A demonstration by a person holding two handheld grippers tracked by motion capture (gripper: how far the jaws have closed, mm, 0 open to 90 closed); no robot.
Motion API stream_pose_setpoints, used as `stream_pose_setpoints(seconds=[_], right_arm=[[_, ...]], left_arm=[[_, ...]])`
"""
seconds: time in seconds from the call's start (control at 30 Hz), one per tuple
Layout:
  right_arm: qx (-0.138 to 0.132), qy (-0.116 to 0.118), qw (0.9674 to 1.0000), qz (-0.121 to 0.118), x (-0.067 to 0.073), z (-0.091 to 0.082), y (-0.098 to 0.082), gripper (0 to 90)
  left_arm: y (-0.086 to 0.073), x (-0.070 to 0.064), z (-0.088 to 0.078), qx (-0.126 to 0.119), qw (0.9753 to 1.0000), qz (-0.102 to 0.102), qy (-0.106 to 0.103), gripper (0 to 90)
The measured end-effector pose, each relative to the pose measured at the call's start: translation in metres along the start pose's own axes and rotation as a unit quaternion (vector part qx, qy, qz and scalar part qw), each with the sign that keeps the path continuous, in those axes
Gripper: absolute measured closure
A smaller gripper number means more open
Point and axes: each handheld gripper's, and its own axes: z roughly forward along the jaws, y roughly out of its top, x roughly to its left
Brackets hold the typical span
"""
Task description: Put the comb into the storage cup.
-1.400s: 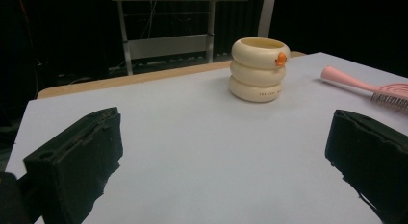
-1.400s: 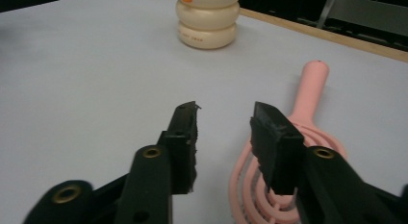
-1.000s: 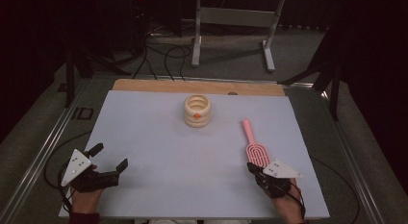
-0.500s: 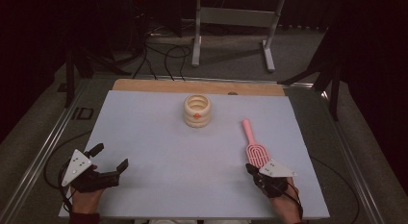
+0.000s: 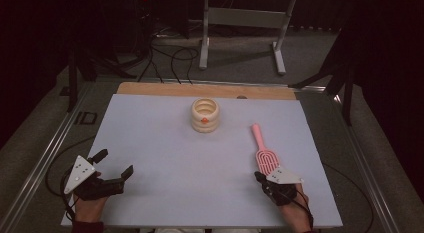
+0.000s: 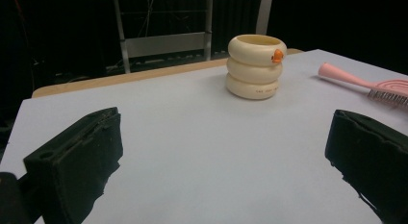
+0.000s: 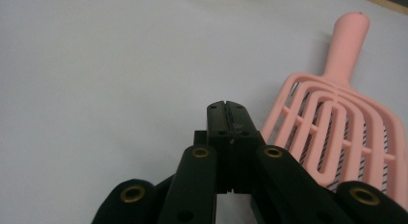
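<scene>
A pink hairbrush [image 5: 264, 153] lies bristles down on the white table sheet [image 5: 175, 158], its handle pointing away from me. My right gripper [image 5: 259, 176] rests just left of the brush head [image 7: 337, 137], jaws shut together with nothing between them. A cream ribbed cup [image 5: 205, 114] with an orange mark stands upright near the far middle of the sheet; it also shows in the left gripper view as the cup [image 6: 256, 65]. My left gripper [image 5: 114, 164] sits at the near left, jaws wide open and empty, pointing toward the cup.
A wooden strip [image 5: 150, 88] edges the far side of the sheet. Metal rails [image 5: 45, 158] run along the table's left and right sides. Beyond the table stand a grey frame [image 5: 240, 23] and loose cables [image 5: 165, 58] on the floor.
The right gripper has drawn slightly back toward me, beside the brush head. The left gripper, the cup and the brush have kept their places.
</scene>
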Motion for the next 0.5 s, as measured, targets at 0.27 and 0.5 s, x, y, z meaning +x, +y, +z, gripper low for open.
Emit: stream_pose_setpoints(seconds=[0.27, 0.5], right_arm=[[0.018, -0.009, 0.9998, 0.008, -0.0028, 0.0028, -0.0034, 90.0], [0.028, -0.017, 0.9994, 0.011, -0.0087, -0.0001, -0.0063, 90.0]], left_arm=[[-0.0004, -0.0004, 0.0004, 0.002, 1.0, 0.0, -0.001, 0.3], [-0.0008, 0.0005, -0.0003, 0.002, 1.0, -0.001, 0.0, 0.3]])
